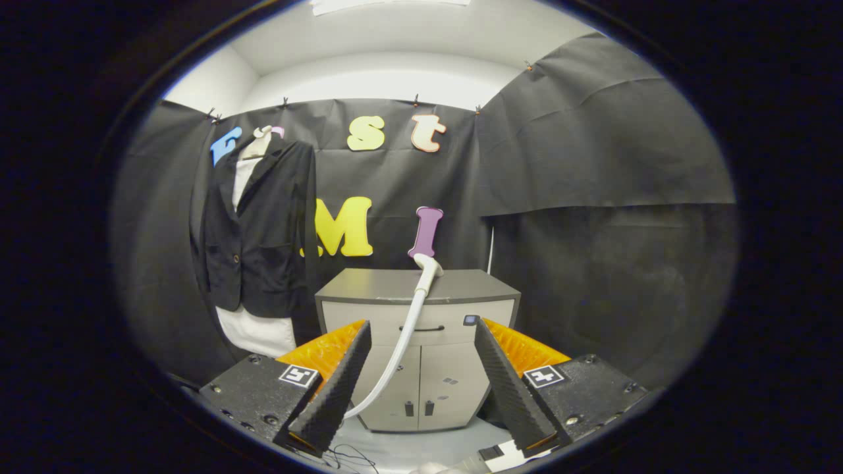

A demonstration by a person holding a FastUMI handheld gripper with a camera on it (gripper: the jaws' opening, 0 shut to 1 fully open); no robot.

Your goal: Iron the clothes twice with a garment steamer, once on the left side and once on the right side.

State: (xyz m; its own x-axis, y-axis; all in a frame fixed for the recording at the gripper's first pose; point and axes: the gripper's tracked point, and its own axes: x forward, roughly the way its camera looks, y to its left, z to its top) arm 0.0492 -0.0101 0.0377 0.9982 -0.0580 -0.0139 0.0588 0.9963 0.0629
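Observation:
A black jacket [263, 237] over a white shirt [258, 334] hangs on a dress form against the booth wall, well beyond my left finger and to the left of the cabinet. The white garment steamer head [428, 263] sits at the top of a grey cabinet [474, 289], straight ahead. Its white hose [402, 342] runs down the cabinet front and passes between my fingers toward the floor. My gripper [421, 324] is open, its fingers spread wide and some way short of the cabinet, holding nothing.
The cabinet has a drawer with a dark handle [421, 328] and two lower doors. Black cloth walls close the booth behind and at the right. Thin dark cables [349, 455] lie on the pale floor below my fingers.

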